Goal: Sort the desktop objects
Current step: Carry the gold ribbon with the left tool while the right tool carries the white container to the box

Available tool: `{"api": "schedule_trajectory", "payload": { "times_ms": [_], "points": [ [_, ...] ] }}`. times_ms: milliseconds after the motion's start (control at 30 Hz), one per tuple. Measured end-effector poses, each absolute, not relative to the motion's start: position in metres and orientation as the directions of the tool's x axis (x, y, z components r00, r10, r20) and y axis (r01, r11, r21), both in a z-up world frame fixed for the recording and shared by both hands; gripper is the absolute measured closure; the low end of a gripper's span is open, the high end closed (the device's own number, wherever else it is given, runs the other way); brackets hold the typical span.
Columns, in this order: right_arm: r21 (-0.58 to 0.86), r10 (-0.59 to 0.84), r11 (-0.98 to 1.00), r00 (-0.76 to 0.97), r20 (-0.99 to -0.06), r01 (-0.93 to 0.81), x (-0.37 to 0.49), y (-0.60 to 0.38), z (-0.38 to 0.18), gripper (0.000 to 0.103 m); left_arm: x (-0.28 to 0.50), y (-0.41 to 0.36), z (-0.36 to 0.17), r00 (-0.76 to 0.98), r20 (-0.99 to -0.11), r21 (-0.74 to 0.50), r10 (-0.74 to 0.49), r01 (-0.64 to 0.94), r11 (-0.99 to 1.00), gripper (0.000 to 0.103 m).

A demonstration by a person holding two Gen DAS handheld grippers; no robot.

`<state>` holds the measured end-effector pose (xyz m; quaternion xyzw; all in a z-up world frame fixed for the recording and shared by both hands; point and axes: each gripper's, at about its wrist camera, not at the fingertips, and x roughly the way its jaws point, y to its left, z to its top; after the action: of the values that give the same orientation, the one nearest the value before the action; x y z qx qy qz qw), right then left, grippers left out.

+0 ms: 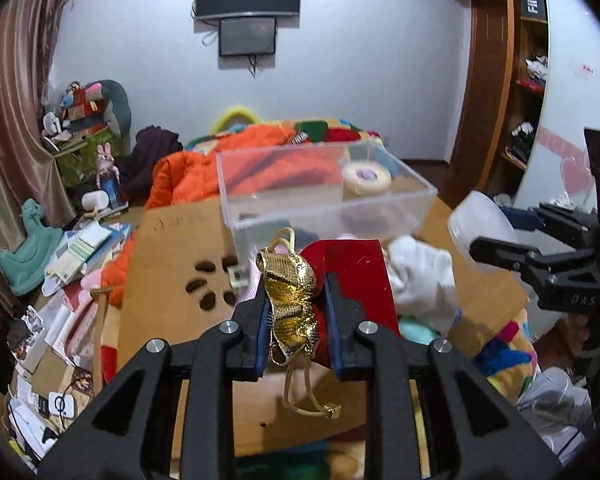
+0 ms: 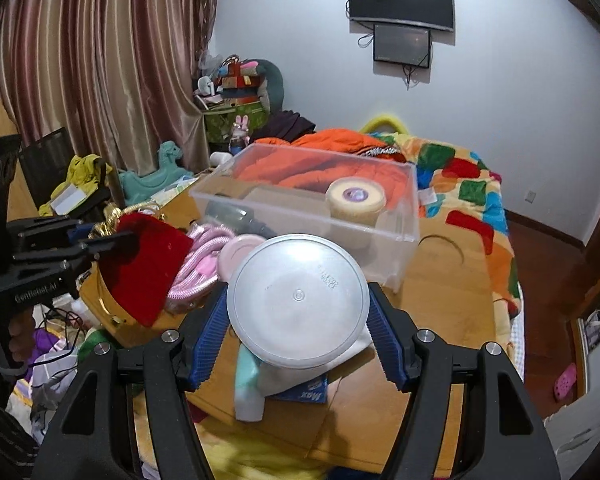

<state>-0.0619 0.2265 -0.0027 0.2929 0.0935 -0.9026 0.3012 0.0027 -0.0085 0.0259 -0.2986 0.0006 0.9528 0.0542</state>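
The clear plastic bin serves as landmark. Its top is open, with free room above the rim. Inside, a tape roll occupies the right end; the left part of the floor is bare. In front of the bin, a pink coiled hose, a red cloth pouch and a white cloth crowd the cardboard surface. To the right of the bin the cardboard lies bare. Behind the bin, orange bedding rises above rim level.
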Motion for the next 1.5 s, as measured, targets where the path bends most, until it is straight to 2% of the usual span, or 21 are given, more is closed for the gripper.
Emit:
{"api": "schedule_trajectory", "payload": {
  "times_ms": [333, 567, 933, 1200, 1500],
  "points": [
    [0.000, -0.485, -0.814, -0.680, -0.549, 0.581, -0.083, 0.226, 0.015, 0.041, -0.022, -0.032, 0.058, -0.872, -0.485, -0.037, 0.062, -0.051, -0.998, 0.080],
    [-0.004, -0.493, -0.813, -0.693, -0.526, 0.582, -0.108, 0.220, 0.026, 0.041, -0.049, -0.043, 0.066, -0.883, -0.466, -0.044, 0.048, -0.031, -0.999, 0.080],
    [0.006, -0.516, -0.794, -0.668, -0.536, 0.608, -0.165, 0.192, 0.025, 0.041, -0.110, -0.050, 0.060, -0.870, -0.489, -0.076, 0.066, -0.033, -0.997, 0.080],
    [0.030, -0.530, -0.777, -0.627, -0.571, 0.629, -0.205, 0.169, 0.013, 0.040, -0.142, -0.053, 0.056, -0.859, -0.506, -0.084, 0.080, -0.044, -0.996, 0.080],
    [0.015, -0.519, -0.757, -0.588, -0.621, 0.653, -0.233, 0.148, 0.001, 0.040, -0.167, -0.051, 0.037, -0.822, -0.563, -0.073, 0.084, -0.052, -0.996, 0.080]
  ]
}}
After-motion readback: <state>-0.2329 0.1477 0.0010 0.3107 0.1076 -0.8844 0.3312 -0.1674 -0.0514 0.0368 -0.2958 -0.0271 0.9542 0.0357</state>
